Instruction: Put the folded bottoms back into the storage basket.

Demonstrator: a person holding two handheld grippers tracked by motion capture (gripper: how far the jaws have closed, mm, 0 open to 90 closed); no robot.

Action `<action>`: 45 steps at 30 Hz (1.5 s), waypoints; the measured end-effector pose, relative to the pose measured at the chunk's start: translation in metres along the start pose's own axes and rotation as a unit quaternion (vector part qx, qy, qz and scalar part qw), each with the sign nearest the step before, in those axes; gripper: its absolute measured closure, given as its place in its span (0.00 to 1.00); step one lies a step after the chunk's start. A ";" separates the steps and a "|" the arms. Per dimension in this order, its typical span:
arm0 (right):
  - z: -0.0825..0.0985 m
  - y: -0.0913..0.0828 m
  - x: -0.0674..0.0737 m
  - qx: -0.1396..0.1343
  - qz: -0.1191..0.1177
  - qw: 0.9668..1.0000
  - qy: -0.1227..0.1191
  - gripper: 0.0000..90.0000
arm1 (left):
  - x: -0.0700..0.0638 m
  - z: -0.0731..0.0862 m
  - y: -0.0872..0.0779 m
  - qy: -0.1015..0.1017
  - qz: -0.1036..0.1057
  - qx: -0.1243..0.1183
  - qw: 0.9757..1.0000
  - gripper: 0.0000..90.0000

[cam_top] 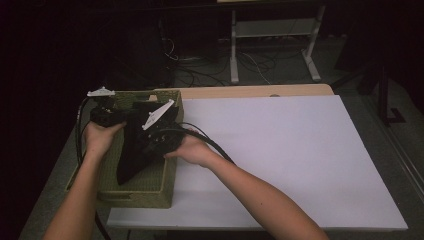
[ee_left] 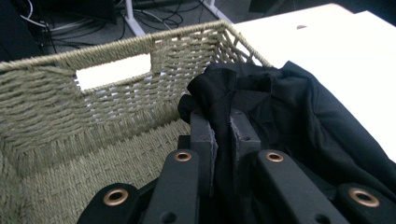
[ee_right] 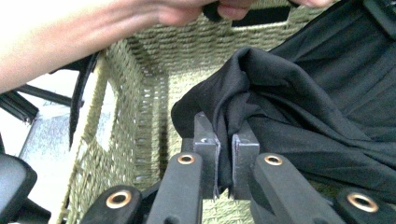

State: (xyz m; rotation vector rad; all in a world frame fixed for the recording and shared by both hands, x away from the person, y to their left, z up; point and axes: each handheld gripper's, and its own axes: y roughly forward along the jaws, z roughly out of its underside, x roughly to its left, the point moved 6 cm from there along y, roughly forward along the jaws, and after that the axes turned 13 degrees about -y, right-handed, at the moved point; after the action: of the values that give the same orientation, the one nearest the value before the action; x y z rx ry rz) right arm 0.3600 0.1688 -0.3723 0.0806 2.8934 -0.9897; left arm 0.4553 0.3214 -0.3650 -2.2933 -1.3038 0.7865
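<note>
My left gripper (ee_left: 223, 135) and right gripper (ee_right: 225, 140) are both clenched on the black cloth (cam_top: 137, 145) inside the woven basket (cam_top: 145, 192) at the table's (cam_top: 300, 160) nine o'clock.

1. The left gripper (cam_top: 111, 116) sits over the woven olive-green rectangular basket (cam_top: 167, 187), its jaws clamped on black fabric (cam_top: 131, 162).
2. The right gripper (cam_top: 156, 131), beside it above the basket, pinches the same fabric.
3. Both bare forearms reach toward the basket.

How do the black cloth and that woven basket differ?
The black cloth is soft, smooth and crumpled; the basket is stiff, olive-green wickerwork with handle slots. The cloth is pinched by the left gripper and right gripper; the basket sits on the table. The cloth hangs inside the basket.
</note>
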 end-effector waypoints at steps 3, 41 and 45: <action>0.003 0.003 0.002 0.005 -0.004 1.000 -0.002 0.92 | 0.001 0.001 0.001 -0.001 -0.001 0.003 1.000 0.91; 0.074 -0.109 -0.034 -0.052 0.101 0.991 0.074 0.39 | 0.042 0.000 0.037 -0.004 -0.074 0.080 0.994 0.71; 0.088 -0.123 -0.037 -0.055 0.112 0.989 0.081 0.38 | 0.036 0.002 0.032 -0.007 -0.067 0.079 0.995 0.63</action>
State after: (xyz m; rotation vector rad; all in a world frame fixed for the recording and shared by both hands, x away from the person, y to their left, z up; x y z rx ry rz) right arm 0.3929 0.0169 -0.3629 0.4887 2.9887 -0.8188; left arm 0.4896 0.3373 -0.3952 -2.0582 -1.3357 0.8304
